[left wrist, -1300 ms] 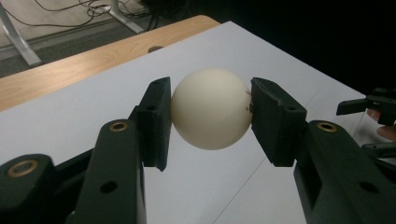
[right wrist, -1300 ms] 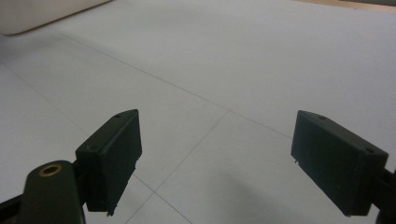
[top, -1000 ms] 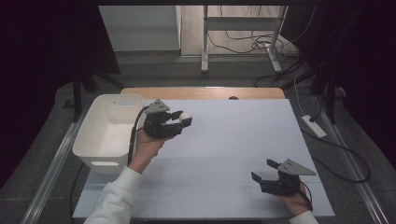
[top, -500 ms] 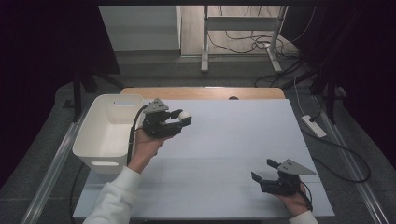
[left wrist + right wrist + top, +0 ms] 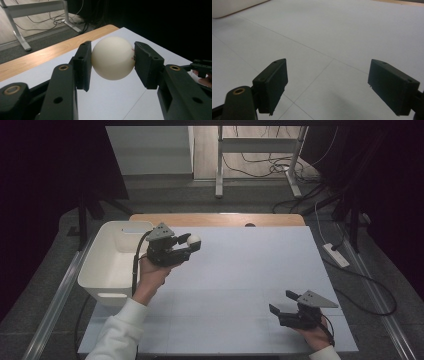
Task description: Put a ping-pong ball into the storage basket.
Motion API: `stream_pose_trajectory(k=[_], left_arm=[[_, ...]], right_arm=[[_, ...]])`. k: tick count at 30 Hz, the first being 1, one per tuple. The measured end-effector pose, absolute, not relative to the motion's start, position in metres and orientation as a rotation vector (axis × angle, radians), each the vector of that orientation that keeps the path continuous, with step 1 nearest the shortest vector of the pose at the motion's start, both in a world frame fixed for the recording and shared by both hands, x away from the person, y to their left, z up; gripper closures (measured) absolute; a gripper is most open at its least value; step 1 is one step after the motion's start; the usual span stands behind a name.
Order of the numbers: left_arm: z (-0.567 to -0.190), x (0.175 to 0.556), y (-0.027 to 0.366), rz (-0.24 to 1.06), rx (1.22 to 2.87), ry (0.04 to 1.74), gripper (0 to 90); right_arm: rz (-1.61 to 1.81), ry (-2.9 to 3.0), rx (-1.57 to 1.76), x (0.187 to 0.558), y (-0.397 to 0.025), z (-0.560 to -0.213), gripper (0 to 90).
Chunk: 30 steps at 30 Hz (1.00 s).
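Note:
A cream-white ball (image 5: 113, 58) sits clamped between the two black jaws of my left gripper (image 5: 112, 62). From the high view that gripper (image 5: 191, 242) is held above the white table sheet, just right of the white bin (image 5: 107, 270), with the ball (image 5: 193, 239) at its tip. My right gripper (image 5: 281, 304) rests low at the table's near right, jaws spread wide. In the right gripper view, its jaws (image 5: 328, 87) stand apart over bare sheet with nothing between them.
The white bin stands at the table's left edge. A wooden strip (image 5: 215, 219) runs along the far edge. On the floor beyond are a desk frame (image 5: 260, 150), cables and a power strip (image 5: 336, 255).

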<state>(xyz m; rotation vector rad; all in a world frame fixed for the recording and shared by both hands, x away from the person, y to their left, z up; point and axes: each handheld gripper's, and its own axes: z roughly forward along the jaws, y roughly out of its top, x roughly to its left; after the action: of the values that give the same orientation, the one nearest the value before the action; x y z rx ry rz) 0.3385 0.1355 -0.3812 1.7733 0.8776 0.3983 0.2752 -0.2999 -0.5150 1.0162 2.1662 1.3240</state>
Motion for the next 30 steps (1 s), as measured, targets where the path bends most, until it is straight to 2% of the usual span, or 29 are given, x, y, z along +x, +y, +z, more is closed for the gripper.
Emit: stream_pose_trajectory(k=[30], left_arm=[[-0.377, 0.337, 0.161, 0.457, 1.728, 0.931, 50.9]], right_arm=[[1.325, 2.164, 1.014, 0.275, -0.3, -0.515, 16.2]])
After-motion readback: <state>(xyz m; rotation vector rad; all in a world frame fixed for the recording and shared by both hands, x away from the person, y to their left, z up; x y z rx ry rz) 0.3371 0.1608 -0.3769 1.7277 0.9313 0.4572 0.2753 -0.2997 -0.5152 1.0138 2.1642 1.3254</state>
